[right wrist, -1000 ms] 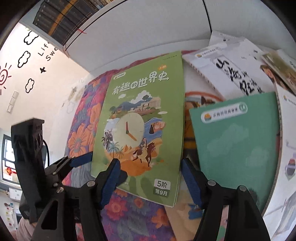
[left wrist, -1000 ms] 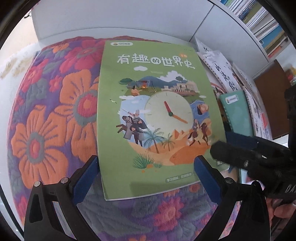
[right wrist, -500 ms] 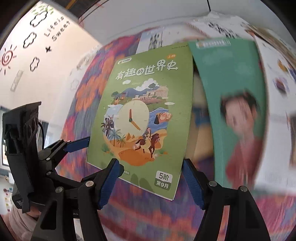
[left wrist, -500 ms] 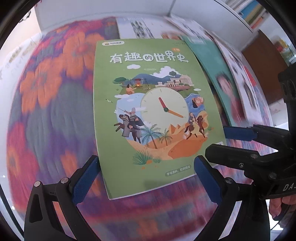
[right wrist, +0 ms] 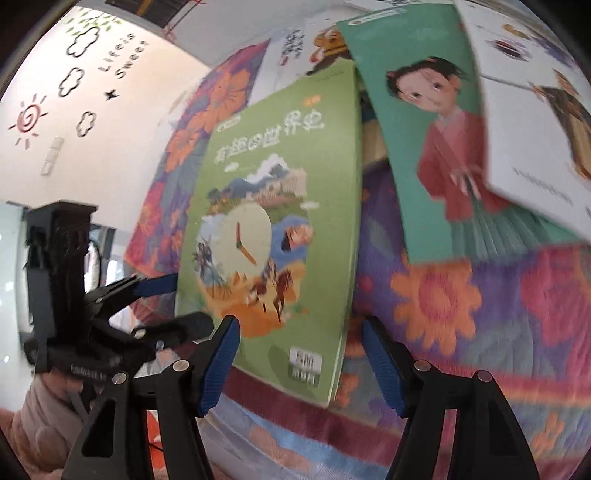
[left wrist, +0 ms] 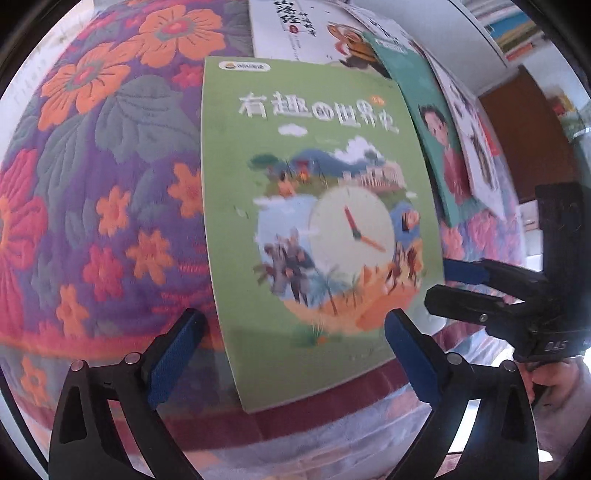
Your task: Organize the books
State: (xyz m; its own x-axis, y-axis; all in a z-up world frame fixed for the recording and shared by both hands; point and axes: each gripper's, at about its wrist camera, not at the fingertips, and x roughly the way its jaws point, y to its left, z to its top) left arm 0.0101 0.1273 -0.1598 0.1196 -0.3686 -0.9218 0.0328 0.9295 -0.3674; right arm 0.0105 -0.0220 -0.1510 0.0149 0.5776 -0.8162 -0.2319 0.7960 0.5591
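Green book (left wrist: 314, 221) lies flat on the floral quilt (left wrist: 110, 184), centre of my left view, its near edge between my left fingers (left wrist: 295, 350). Those are spread wide, the blue pads (left wrist: 173, 354) off the cover, nothing pinched. In the right view the same book runs from upper middle down to lower middle, its bottom corner between my right fingers (right wrist: 299, 365); they are apart but narrowing a little, with the pads not pressing on the book.

Teal book (right wrist: 436, 129) with the girl in red sits upper right in that view, just beside the green one. A white book (right wrist: 535, 129) overlaps its right side. Another white book (left wrist: 295, 33) lies at the top of the left view, tucked under the green cover's far edge.

Risks, as I judge them:
- Book is thin and flat on soft quilt. Fingers may slide over the cover or snag the fabric and lift quilt with it.
- Both sets of fingers are crowding the same near edge, my right ones showing at the right of the left view. They could knock each other.
- Grabbing one corner only could bend or fold the cover.
- Dragging the green book may shove the neighbours out of line, since one is under it.
- Frames are blurred, so pad contact is hard to confirm.
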